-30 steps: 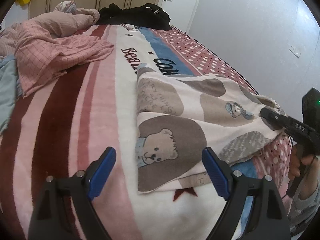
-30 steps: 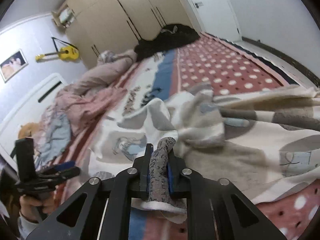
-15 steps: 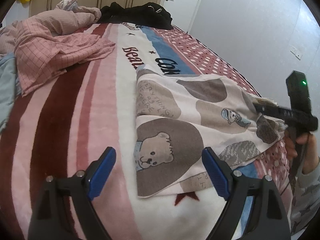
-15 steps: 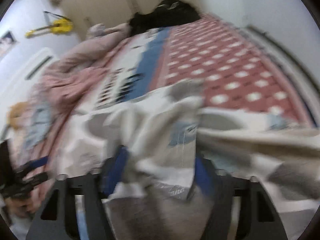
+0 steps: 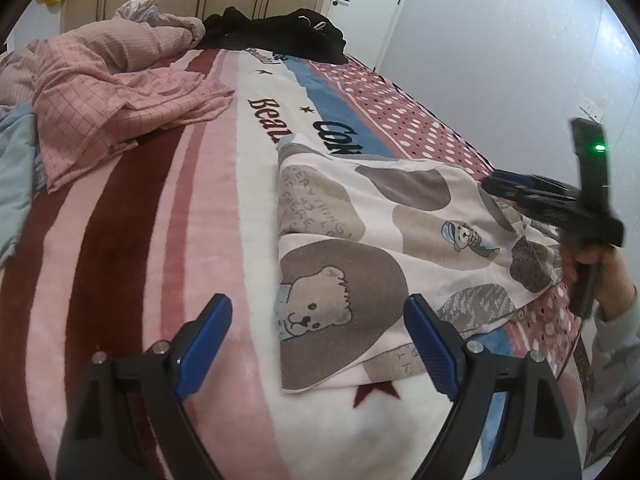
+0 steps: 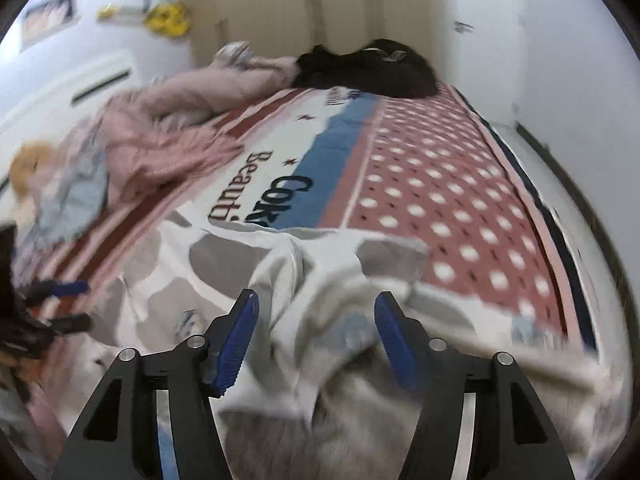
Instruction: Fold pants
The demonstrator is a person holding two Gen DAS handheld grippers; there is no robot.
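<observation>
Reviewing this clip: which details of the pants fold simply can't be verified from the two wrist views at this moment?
- Right wrist view: motion blur smears the pants, so fold lines and edges near the right gripper are unreadable.
- Left wrist view: the pants' far end is hidden behind the right gripper and hand.
- Left wrist view: whether the open left gripper touches the blanket cannot be judged.
- Both views: layers underneath the pants are covered.

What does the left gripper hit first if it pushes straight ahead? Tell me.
Probably the bear-print pants. The left gripper is open above the striped blanket, with the pants' near edge between its fingers just ahead. Its height above the blanket is unclear.
</observation>
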